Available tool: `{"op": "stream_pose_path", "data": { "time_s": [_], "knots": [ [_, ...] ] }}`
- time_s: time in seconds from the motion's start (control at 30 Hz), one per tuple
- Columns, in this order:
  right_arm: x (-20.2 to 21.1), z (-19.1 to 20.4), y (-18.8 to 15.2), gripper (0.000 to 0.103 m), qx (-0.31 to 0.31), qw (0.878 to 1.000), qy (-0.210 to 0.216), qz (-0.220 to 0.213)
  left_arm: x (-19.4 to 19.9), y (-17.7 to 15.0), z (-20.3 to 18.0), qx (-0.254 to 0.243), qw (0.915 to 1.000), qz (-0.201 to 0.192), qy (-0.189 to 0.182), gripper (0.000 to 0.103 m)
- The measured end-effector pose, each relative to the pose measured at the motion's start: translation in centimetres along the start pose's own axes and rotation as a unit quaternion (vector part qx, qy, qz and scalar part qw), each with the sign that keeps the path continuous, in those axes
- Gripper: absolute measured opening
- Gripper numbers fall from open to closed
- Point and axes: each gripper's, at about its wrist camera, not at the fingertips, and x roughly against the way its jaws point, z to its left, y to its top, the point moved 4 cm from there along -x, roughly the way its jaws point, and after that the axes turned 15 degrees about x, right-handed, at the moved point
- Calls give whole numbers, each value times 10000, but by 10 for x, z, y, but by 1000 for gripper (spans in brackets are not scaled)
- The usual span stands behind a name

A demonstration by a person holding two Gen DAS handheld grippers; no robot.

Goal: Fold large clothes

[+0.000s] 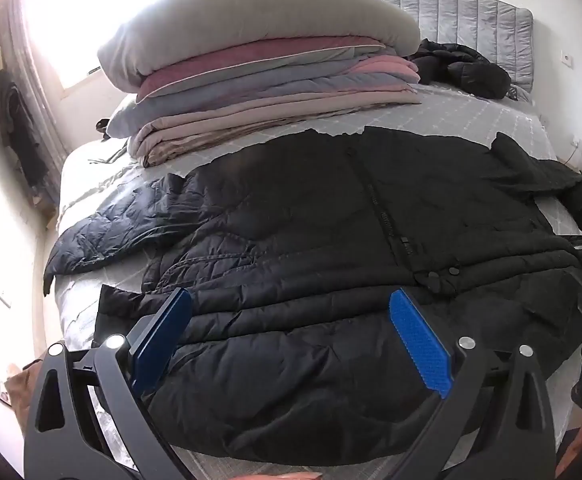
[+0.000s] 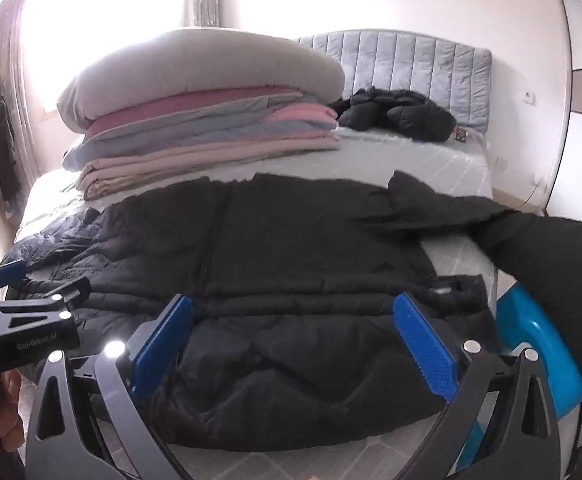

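Note:
A large black puffer jacket (image 1: 331, 220) lies spread flat across the near end of the bed, zipper up, one sleeve out to the left and one hanging off the right edge; it also shows in the right wrist view (image 2: 291, 260). My left gripper (image 1: 291, 312) is open and empty, hovering over the jacket's near hem. My right gripper (image 2: 295, 320) is open and empty, over the hem further right. The left gripper also appears at the left edge of the right wrist view (image 2: 19, 292).
A stack of folded quilts and blankets (image 1: 259, 68) sits at the back left of the bed (image 1: 491, 120). A second black jacket (image 1: 463, 68) lies crumpled by the grey headboard (image 1: 471, 12). A blue plastic object (image 2: 531, 344) stands at the bed's right corner.

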Motion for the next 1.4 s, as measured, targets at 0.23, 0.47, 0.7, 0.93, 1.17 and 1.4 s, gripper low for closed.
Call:
{"op": "stream_pose_path", "data": {
  "time_s": [0.23, 0.47, 0.7, 0.93, 1.17, 1.4],
  "knots": [
    [-12, -22, 41, 97, 182, 9995, -213, -132, -8, 12, 20, 188, 9994, -70, 293, 96],
    [-62, -37, 67, 97, -4, 9992, -239, 318, -20, 17, 28, 260, 9987, 24, 439, 96],
    [-79, -33, 54, 97, -5, 9983, -41, 580, -21, 14, 19, 63, 9993, -22, 364, 96],
    [-76, -26, 46, 97, 123, 9981, 25, 600, -21, 11, 19, 53, 9994, 2, 341, 96],
    [-79, -35, 50, 97, 92, 9982, -19, 587, -20, 11, 24, 94, 9994, 9, 322, 96],
    [-107, -62, 68, 97, 142, 9957, -210, 886, -21, 13, 24, 115, 9995, 31, 294, 96]
  ]
}}
